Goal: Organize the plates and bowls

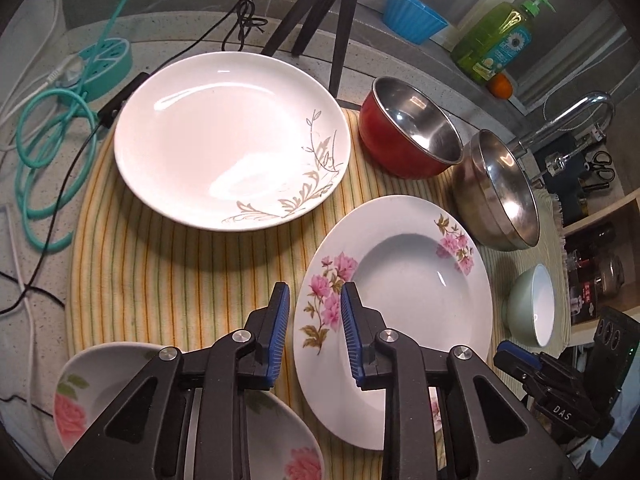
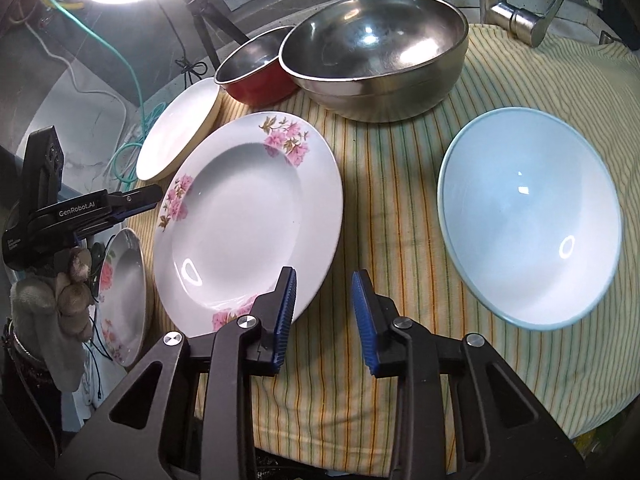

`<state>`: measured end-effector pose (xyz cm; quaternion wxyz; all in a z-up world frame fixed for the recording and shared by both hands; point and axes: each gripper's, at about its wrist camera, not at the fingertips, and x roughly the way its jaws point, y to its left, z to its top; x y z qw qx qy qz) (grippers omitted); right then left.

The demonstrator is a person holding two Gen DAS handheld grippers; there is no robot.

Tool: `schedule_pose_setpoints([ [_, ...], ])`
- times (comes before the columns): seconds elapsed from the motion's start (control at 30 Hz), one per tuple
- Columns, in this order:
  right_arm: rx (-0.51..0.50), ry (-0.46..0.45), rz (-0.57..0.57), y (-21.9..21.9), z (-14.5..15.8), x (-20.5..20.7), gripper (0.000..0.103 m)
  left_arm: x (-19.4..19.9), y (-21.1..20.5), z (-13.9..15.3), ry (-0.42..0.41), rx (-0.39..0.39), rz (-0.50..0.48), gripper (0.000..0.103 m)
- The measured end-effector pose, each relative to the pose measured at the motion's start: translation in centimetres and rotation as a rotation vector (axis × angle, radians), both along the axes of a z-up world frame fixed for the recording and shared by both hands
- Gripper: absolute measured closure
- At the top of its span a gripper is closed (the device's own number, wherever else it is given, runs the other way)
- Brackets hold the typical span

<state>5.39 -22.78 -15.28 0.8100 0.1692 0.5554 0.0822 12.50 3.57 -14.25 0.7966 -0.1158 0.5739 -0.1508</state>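
A pink-flowered deep plate [image 1: 416,304] [image 2: 244,216] lies on the striped cloth [image 1: 168,272] [image 2: 400,184]. My left gripper [image 1: 314,300] is open, its jaws either side of that plate's left rim. My right gripper [image 2: 324,286] is open and empty above the cloth, just right of the same plate. A large white plate with grey leaves [image 1: 228,140] [image 2: 176,132] lies behind. A red bowl [image 1: 408,128] [image 2: 256,76], a steel bowl [image 1: 500,196] [image 2: 376,56] and a pale green bowl [image 1: 532,304] [image 2: 528,220] stand on the cloth. A small rose plate [image 1: 104,392] [image 2: 124,296] lies at the near left.
A black tripod [image 1: 328,12] stands behind the white plate. A teal power strip [image 1: 104,64] and coiled cables [image 1: 48,152] lie at the left. A tap [image 1: 576,116] [image 2: 516,12], a green soap bottle [image 1: 496,36] and a blue cup [image 1: 412,12] stand at the back right.
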Motion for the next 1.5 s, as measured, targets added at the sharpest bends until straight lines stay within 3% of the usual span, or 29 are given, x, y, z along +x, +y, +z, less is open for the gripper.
schedule_pose_setpoints([
  [0.07, 0.002, 0.008, -0.003, 0.0, -0.3, 0.2, 0.078, 0.3, 0.0, -0.3, 0.008, -0.004, 0.001, 0.079],
  [0.4, 0.032, 0.034, -0.006, -0.1, -1.3, 1.2, 0.079, 1.0, -0.2, -1.2, 0.035, -0.02, -0.011, 0.084],
  [0.53, 0.055, 0.038, -0.001, 0.0, -1.4, 1.6, 0.086, 1.1, -0.3, -1.4, 0.039, -0.023, -0.017, 0.084],
  [0.97, 0.033, 0.052, 0.016, 0.5, -1.4, 1.4, 0.086, 0.8, -1.0, -1.0, 0.022, 0.018, -0.04, 0.084],
  [1.5, 0.02, 0.089, 0.038, -1.5, -1.5, -1.5, 0.085, -2.9, -3.5, -0.7, 0.018, 0.039, -0.068, 0.084],
])
